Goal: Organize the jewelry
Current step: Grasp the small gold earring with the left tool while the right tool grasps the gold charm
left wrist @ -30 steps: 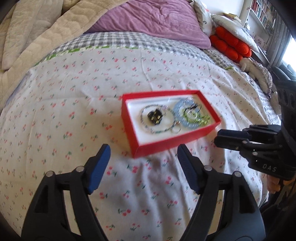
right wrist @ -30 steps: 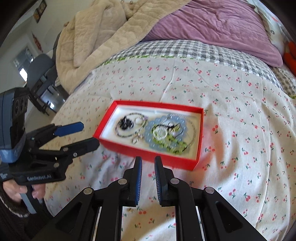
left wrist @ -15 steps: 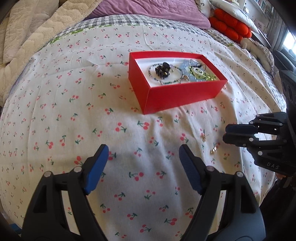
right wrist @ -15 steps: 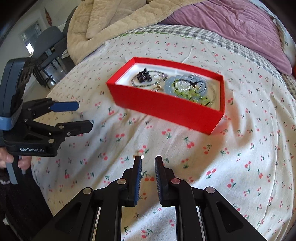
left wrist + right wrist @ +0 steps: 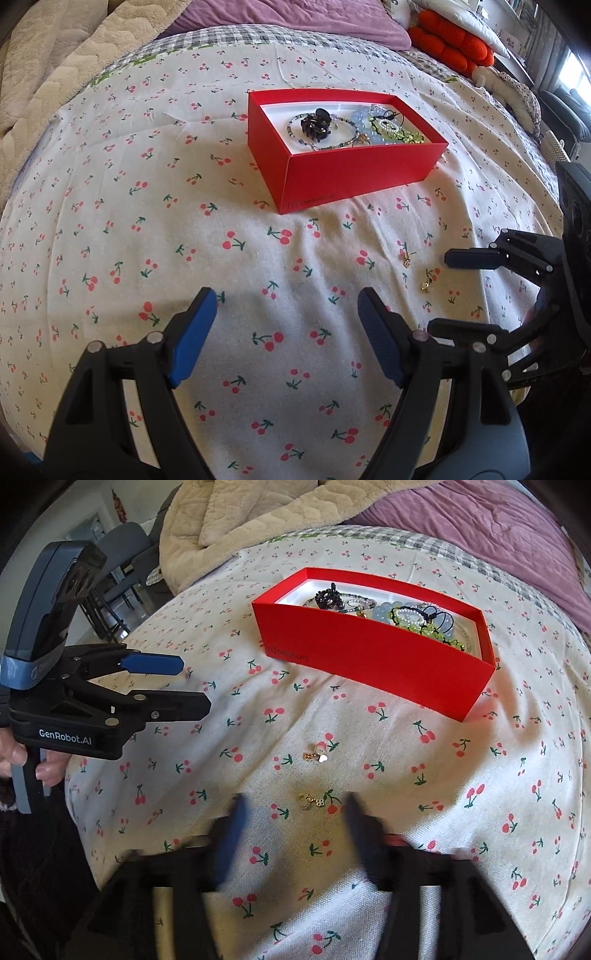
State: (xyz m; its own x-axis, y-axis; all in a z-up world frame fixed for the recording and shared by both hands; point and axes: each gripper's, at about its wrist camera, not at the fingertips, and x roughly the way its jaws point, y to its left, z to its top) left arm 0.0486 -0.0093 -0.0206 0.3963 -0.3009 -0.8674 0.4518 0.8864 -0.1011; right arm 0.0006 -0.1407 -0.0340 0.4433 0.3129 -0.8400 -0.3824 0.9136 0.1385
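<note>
Spreading just now, the right tongs straddle a small gold earring near the cherry-print bed's front edge; left tongs gape empty, so lower gently, pinch square.

A matt red cardboard box is sitting on soft printed cotton bedsheet; gold metal earrings are glinting.

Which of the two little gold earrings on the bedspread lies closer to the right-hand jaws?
The nearer gold earring, lying on the bedspread just ahead of the open right gripper. The other earring lies farther on, towards the red box.
</note>
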